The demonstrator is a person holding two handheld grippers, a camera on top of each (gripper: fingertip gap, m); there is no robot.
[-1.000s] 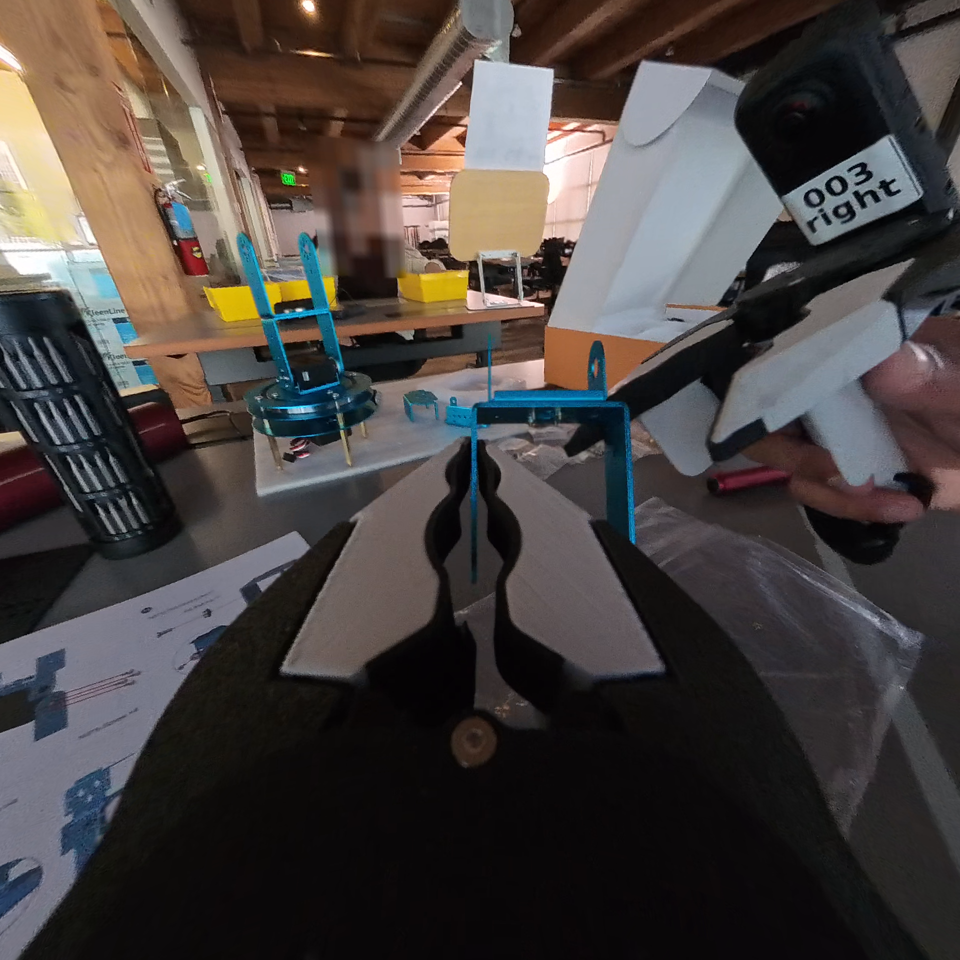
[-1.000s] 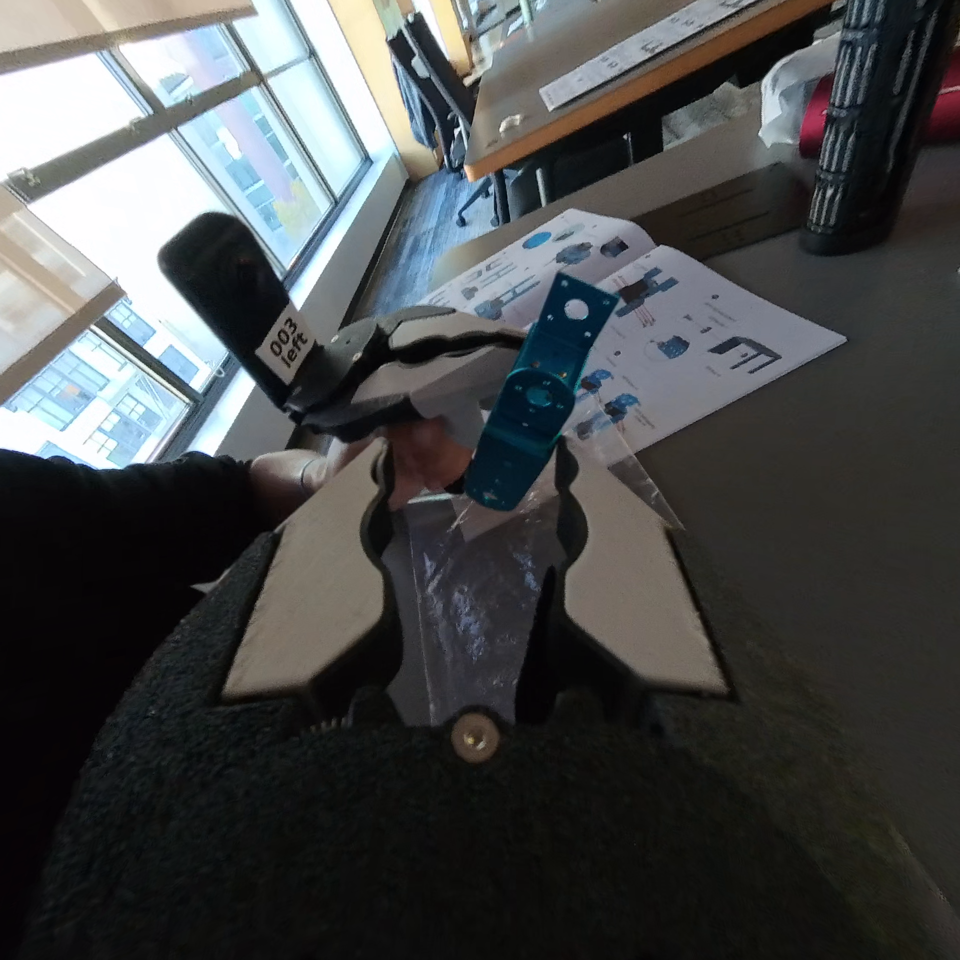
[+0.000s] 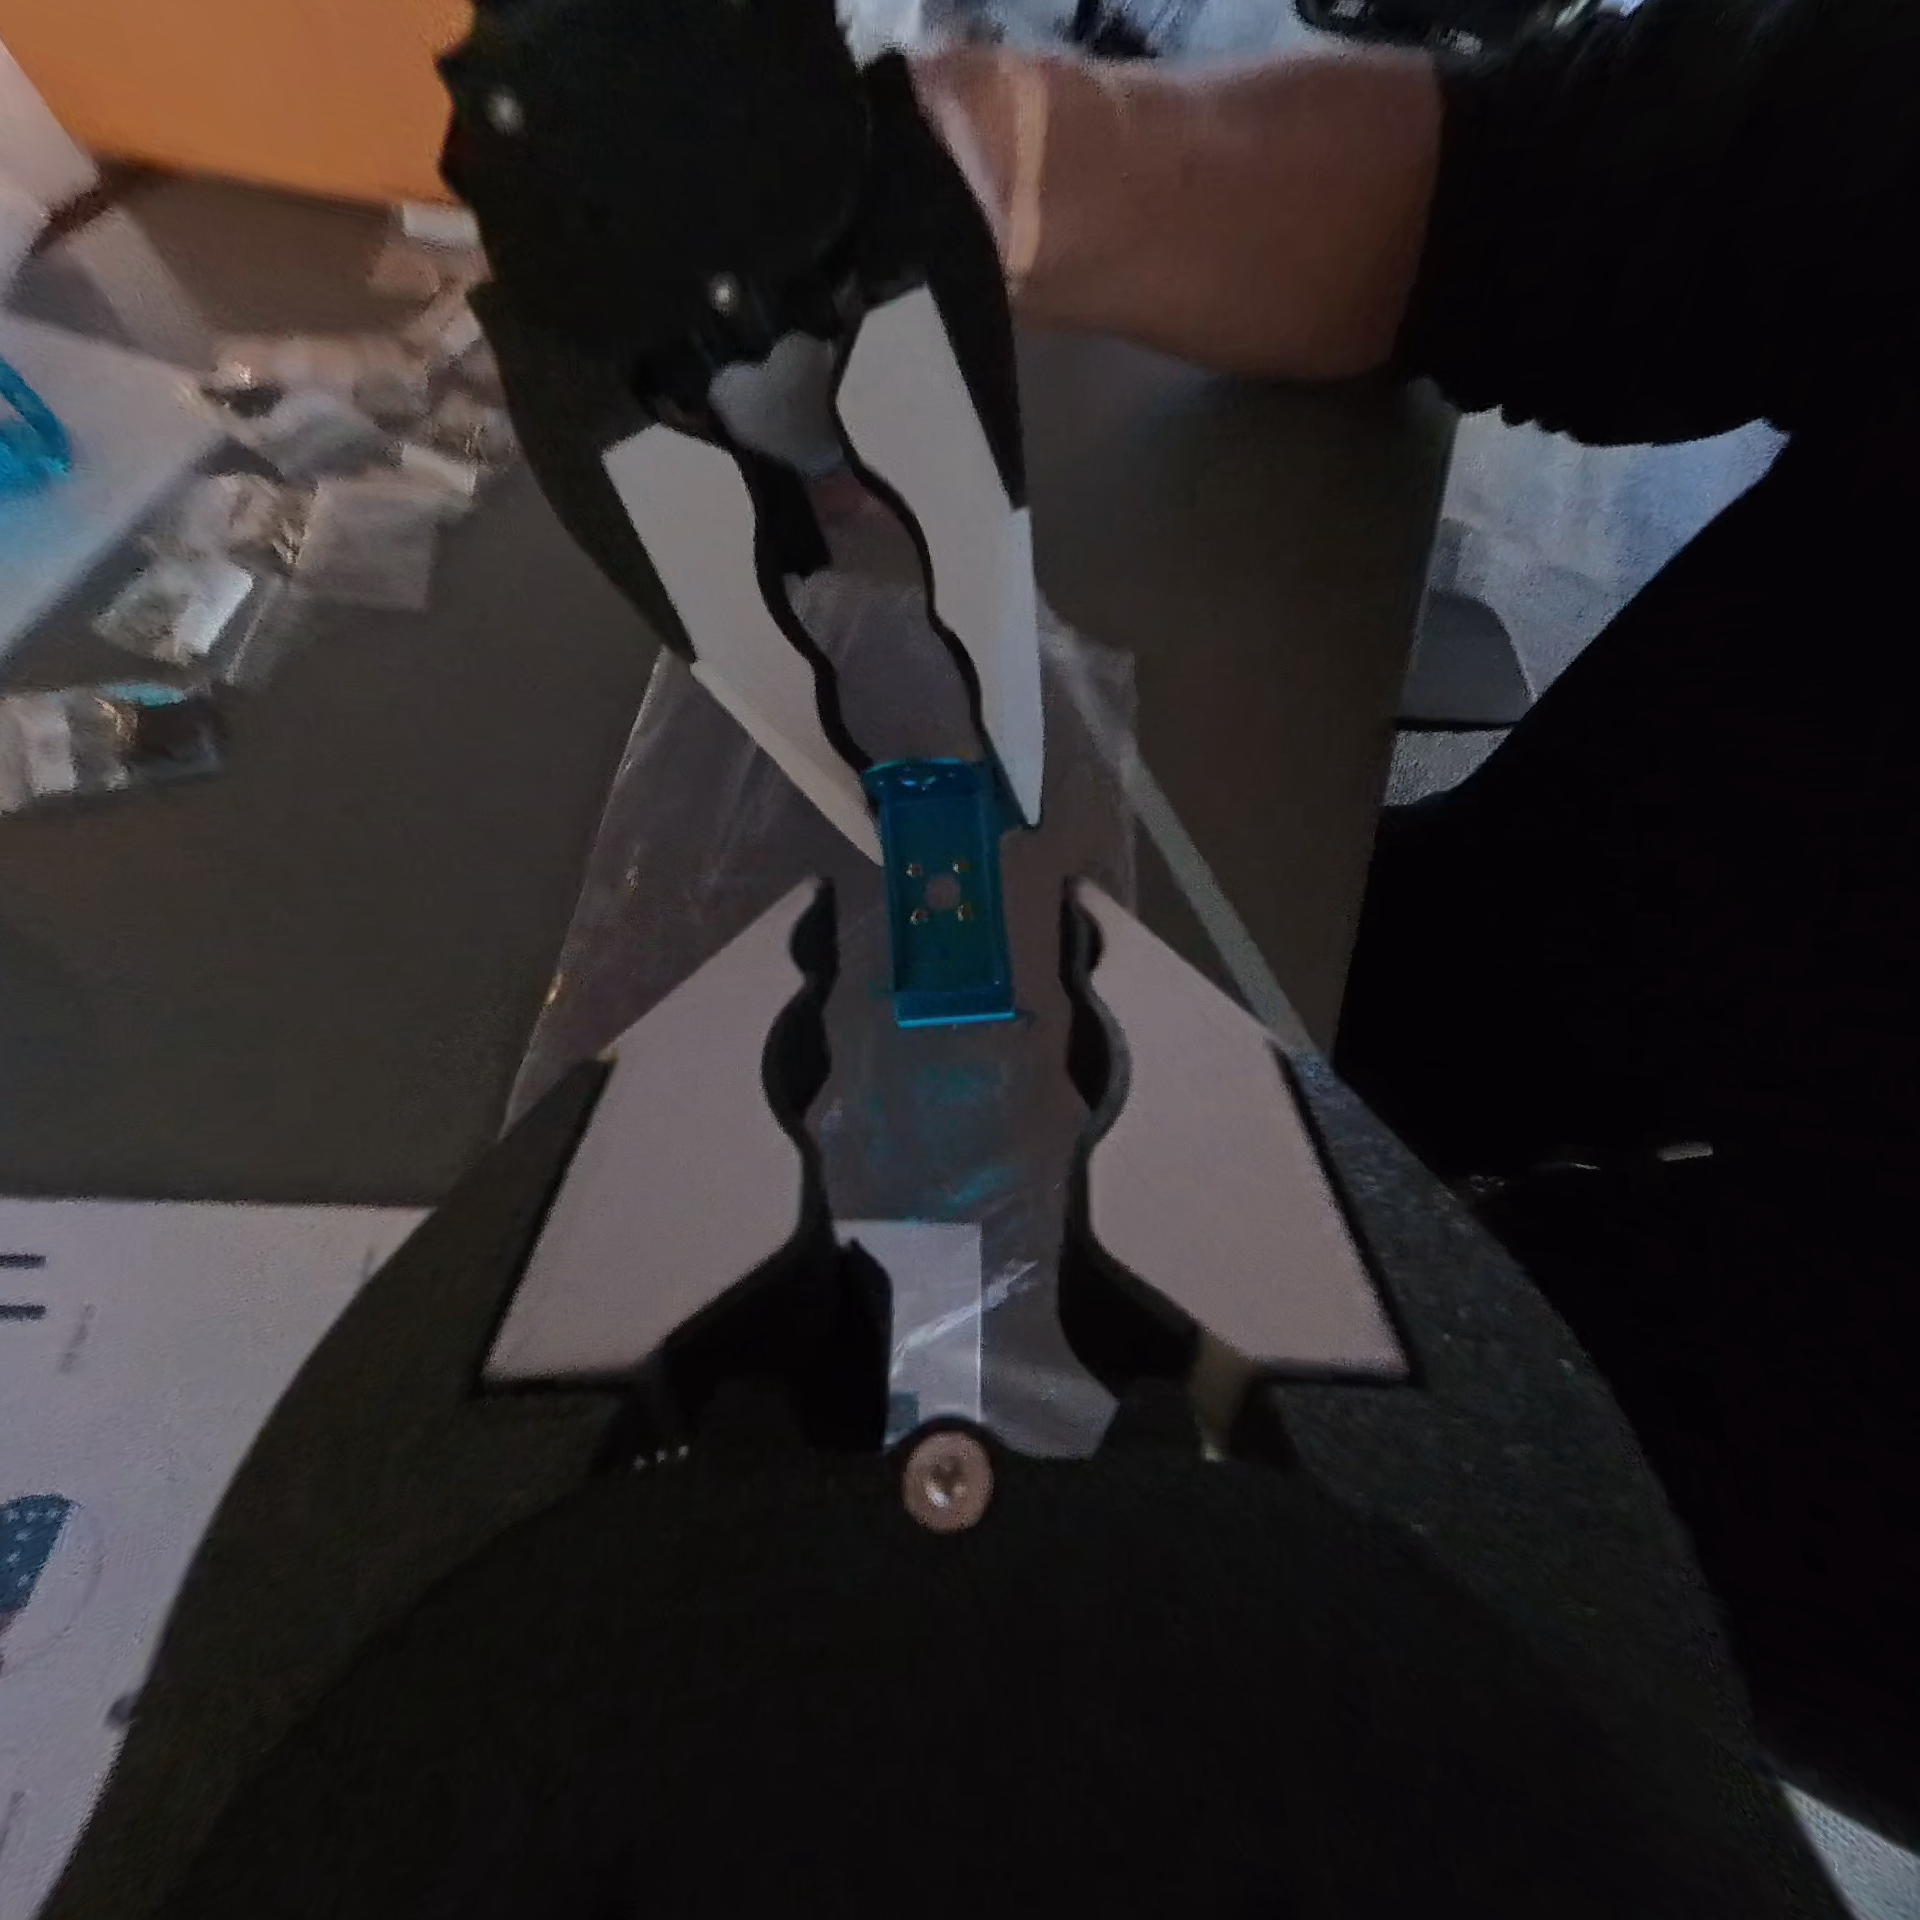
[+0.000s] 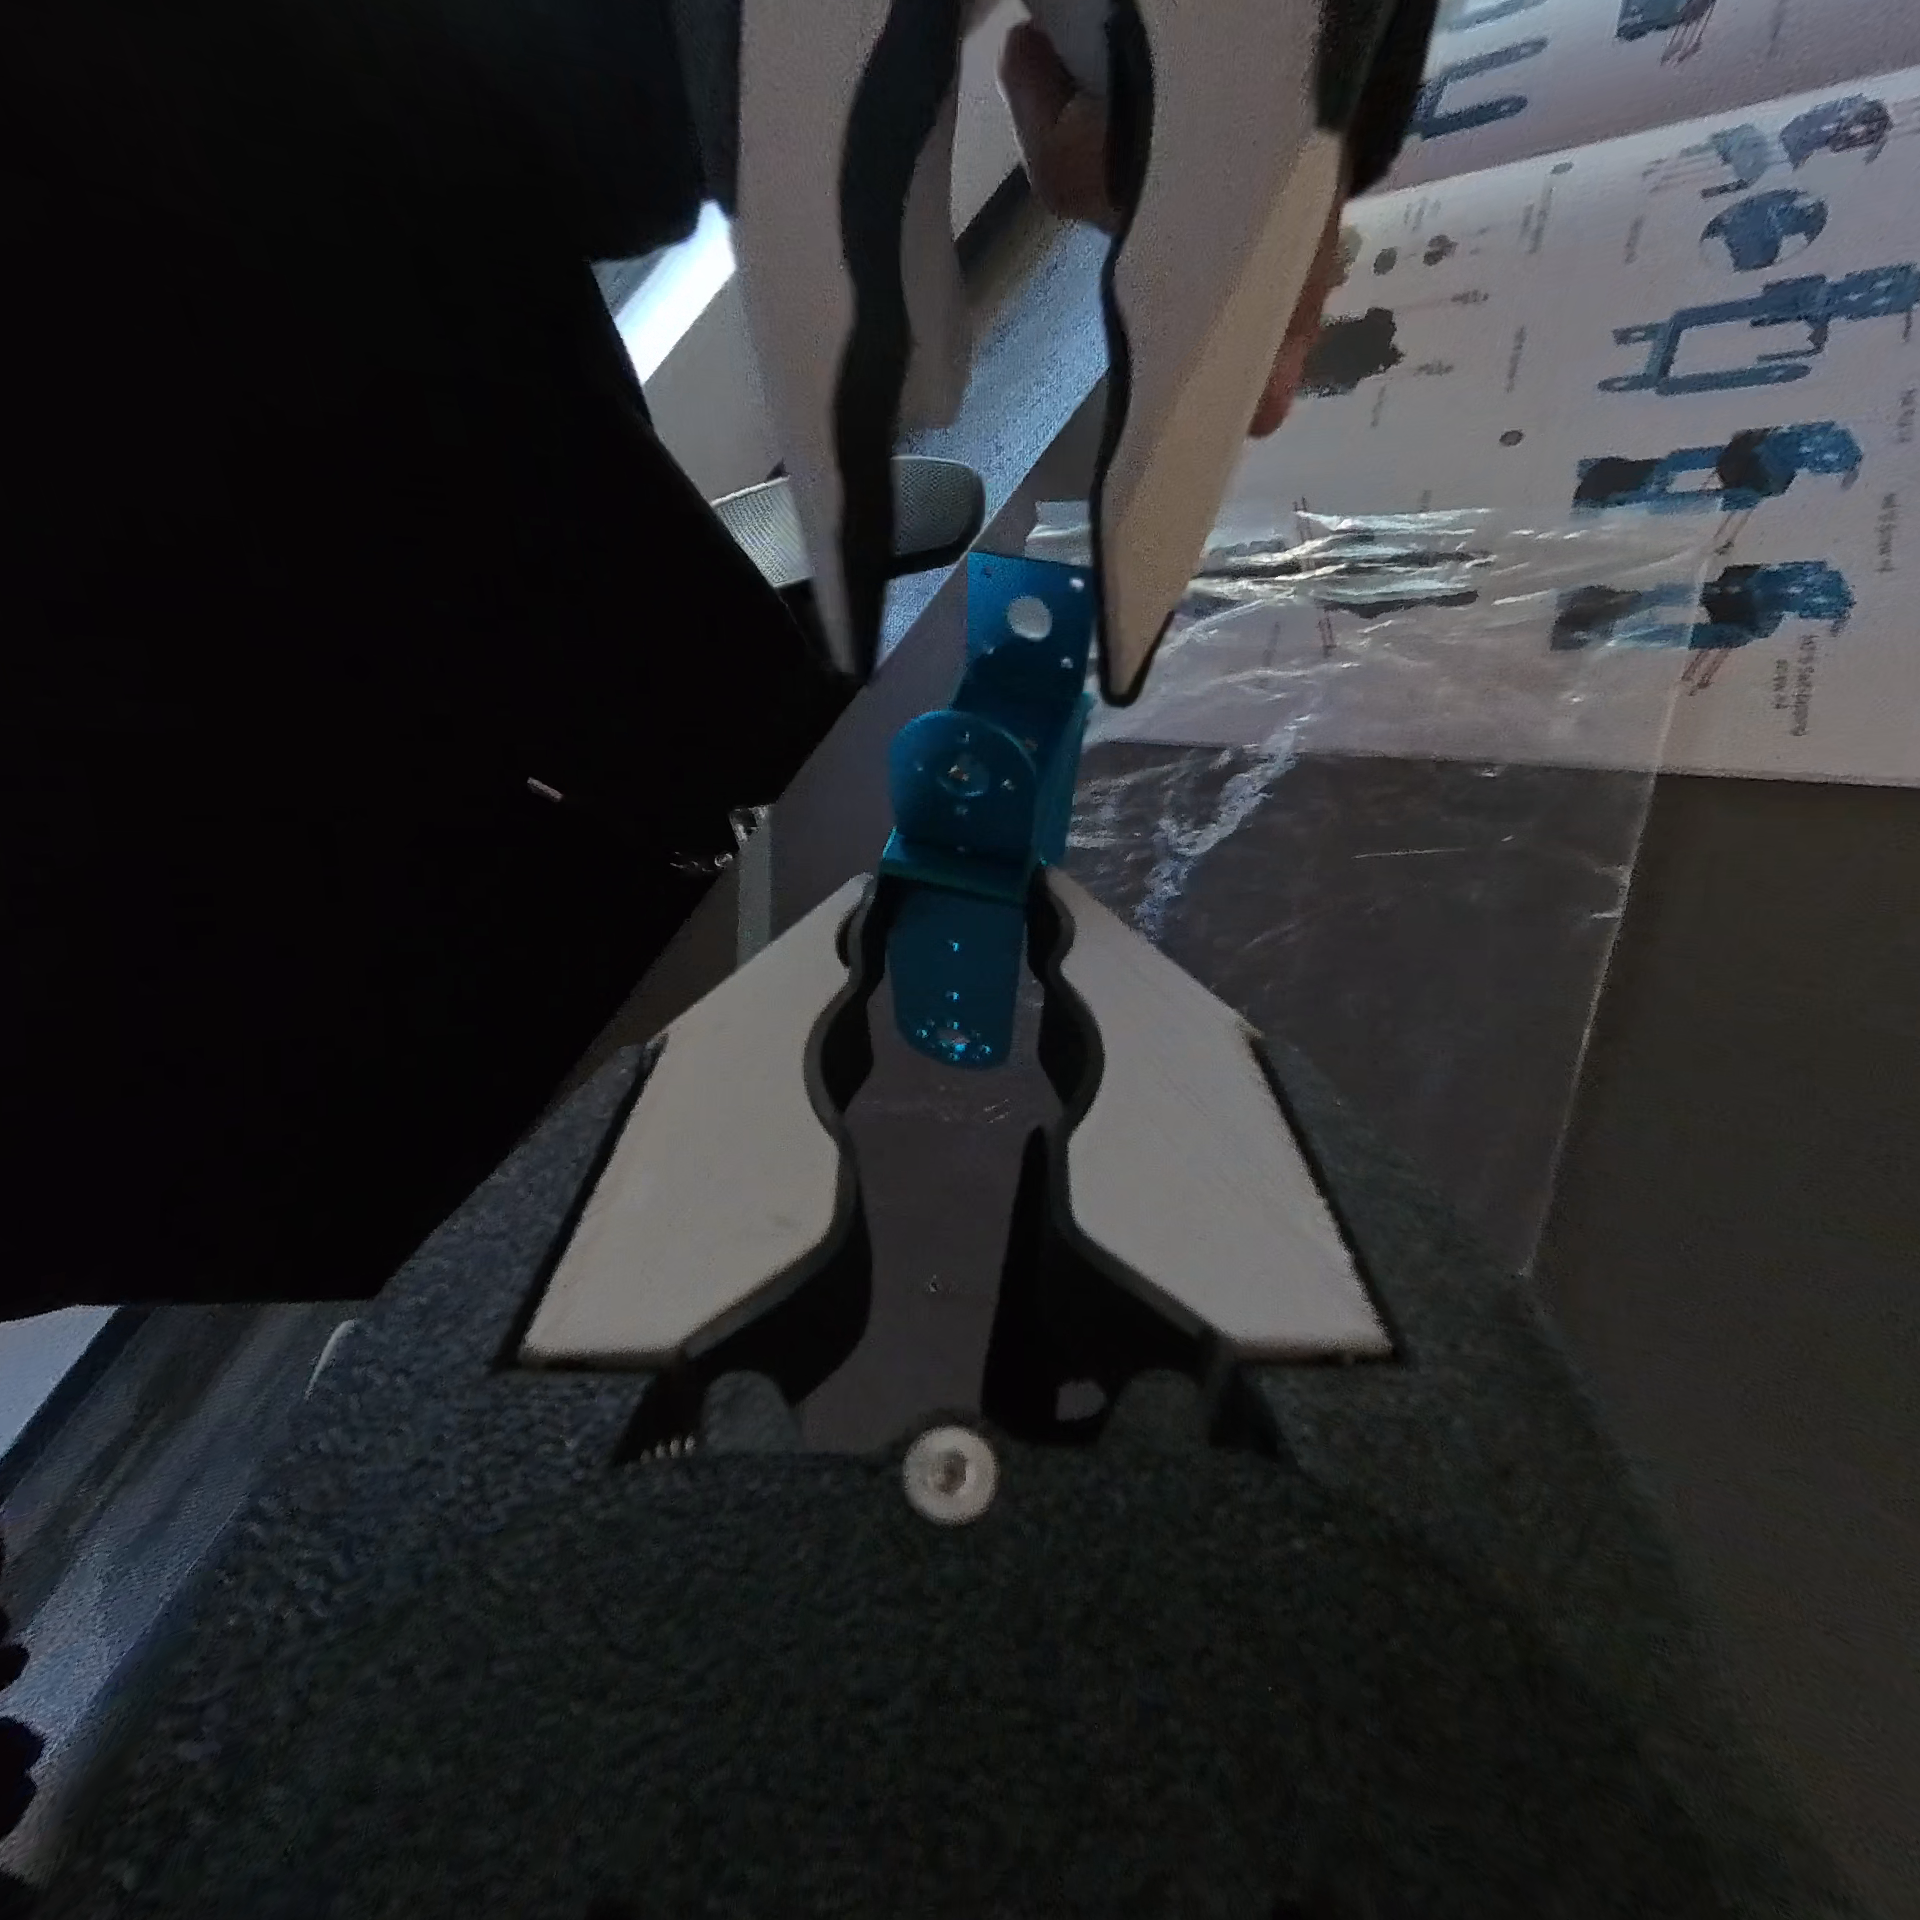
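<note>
On the far left of the grey tabletop (image 3: 312,883) stands an orange box (image 3: 260,83). Blurred clear packets of small parts (image 3: 208,582) lie in front of it, and a printed instruction sheet (image 3: 208,1351) covers the near left corner.

In the middle a clear plastic bag (image 3: 686,935) lies flat near the tabletop's front edge. Over it is the blue metal bracket (image 3: 945,914), a narrow U-shaped piece with a ring of small holes.

The left gripper (image 3: 948,899) is released. Its fingers are spread wide on either side of the bracket's near end and touch nothing.

The right gripper (image 3: 951,826) reaches in from the opposite side and is clenched on the bracket's far end, one tip against each side. Its own camera shows the bracket's round-ended arm lying between its fingers, and the left gripper's tips hanging apart just past the bracket's other end.

To the right are the hand (image 3: 1195,208) and black sleeve (image 3: 1662,208) of the person holding the right gripper.
</note>
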